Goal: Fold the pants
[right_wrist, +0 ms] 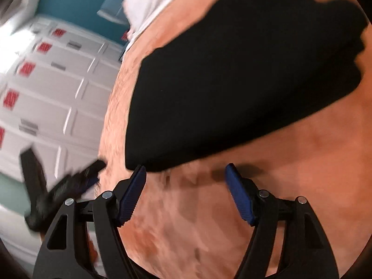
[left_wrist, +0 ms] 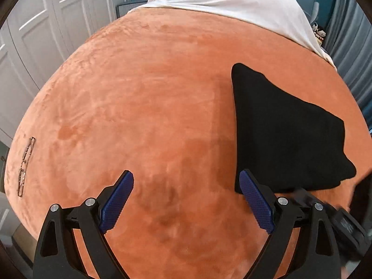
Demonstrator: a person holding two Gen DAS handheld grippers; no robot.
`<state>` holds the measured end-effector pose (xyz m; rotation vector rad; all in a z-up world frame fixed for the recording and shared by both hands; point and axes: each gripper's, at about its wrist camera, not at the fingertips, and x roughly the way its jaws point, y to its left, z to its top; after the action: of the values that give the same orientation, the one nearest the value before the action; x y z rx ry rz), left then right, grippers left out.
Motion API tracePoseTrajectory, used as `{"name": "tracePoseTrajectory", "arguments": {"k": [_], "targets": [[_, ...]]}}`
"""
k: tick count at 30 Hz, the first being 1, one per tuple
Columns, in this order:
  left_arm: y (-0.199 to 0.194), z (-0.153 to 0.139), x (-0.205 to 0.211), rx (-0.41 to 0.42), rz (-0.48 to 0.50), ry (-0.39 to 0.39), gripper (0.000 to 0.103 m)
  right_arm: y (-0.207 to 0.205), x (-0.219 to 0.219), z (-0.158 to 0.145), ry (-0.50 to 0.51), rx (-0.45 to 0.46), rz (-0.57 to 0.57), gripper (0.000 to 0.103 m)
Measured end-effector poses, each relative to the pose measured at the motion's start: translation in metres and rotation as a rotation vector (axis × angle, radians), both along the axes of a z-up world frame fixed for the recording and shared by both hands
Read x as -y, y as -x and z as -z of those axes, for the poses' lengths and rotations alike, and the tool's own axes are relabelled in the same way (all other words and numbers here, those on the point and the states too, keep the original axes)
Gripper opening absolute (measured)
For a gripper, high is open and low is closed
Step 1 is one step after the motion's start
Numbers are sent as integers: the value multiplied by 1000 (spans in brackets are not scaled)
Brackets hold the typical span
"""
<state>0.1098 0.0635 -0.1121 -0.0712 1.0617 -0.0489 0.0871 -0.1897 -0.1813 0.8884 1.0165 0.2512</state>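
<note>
The black pants (left_wrist: 286,134) lie folded into a compact bundle on the orange bed cover (left_wrist: 151,104), at the right of the left wrist view. My left gripper (left_wrist: 187,181) is open and empty, just left of the bundle's near corner. In the blurred right wrist view the pants (right_wrist: 232,81) fill the upper middle. My right gripper (right_wrist: 186,174) is open and empty, just short of the bundle's near edge. The left gripper also shows in the right wrist view (right_wrist: 69,183), blurred.
A white sheet or pillow (left_wrist: 232,2) lies at the far end of the bed. A small metal chain-like object (left_wrist: 25,167) lies on the cover near its left edge. White panelled cupboard doors (right_wrist: 53,88) stand beside the bed.
</note>
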Motion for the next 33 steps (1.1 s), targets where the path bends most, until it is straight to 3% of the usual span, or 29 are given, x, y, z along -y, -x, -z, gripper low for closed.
{"name": "tracePoseTrajectory", "arguments": {"k": [5, 8, 9, 10, 11, 12, 14, 16, 18, 19, 21, 23, 24, 25, 27, 29, 33], "targets": [[3, -5, -8, -1, -25, 50, 90, -29, -29, 1, -42, 40, 48, 88], [-1, -8, -10, -2, -45, 69, 90, -41, -37, 8, -21, 56, 118, 86], [0, -9, -9, 1, -51, 69, 90, -44, -37, 8, -25, 58, 126, 69], [1, -12, -10, 5, -52, 71, 90, -44, -36, 10, -76, 43, 122, 42], [0, -16, -11, 16, -50, 75, 90, -37, -35, 9, -122, 31, 129, 32], [2, -18, -12, 26, -47, 78, 90, -30, -41, 1, -105, 39, 115, 27], [1, -22, -10, 44, -42, 72, 90, -13, -50, -13, -88, 50, 74, 8], [0, -20, -7, 49, -37, 56, 90, -2, -79, -16, -121, 59, -35, 3], [-4, -14, -1, 20, -39, 13, 90, -9, -107, -10, -14, 54, -144, 3], [-5, -14, 1, 12, -35, 2, 90, -9, -109, -7, 38, 40, -151, 5], [-4, -18, 1, 36, -41, -13, 91, 1, -87, -8, -7, 38, -110, 12], [-6, -15, -2, 53, -51, -12, 92, 22, -38, -19, 23, 53, 10, 43], [-11, -7, -1, 36, -48, 15, 92, 32, -18, -24, 49, 65, 79, 74], [-17, 2, 2, 0, -41, 50, 92, 46, 12, -30, 83, 85, 182, 87], [-26, 20, 11, -67, -18, 155, 92, 57, 53, -31, 100, 109, 281, 87], [-30, 29, 24, -77, -12, 209, 92, 56, 86, -21, 123, 66, 344, 88], [-48, 56, 61, -165, 66, 193, 92, 36, 113, -3, 48, 61, 412, 88]]}}
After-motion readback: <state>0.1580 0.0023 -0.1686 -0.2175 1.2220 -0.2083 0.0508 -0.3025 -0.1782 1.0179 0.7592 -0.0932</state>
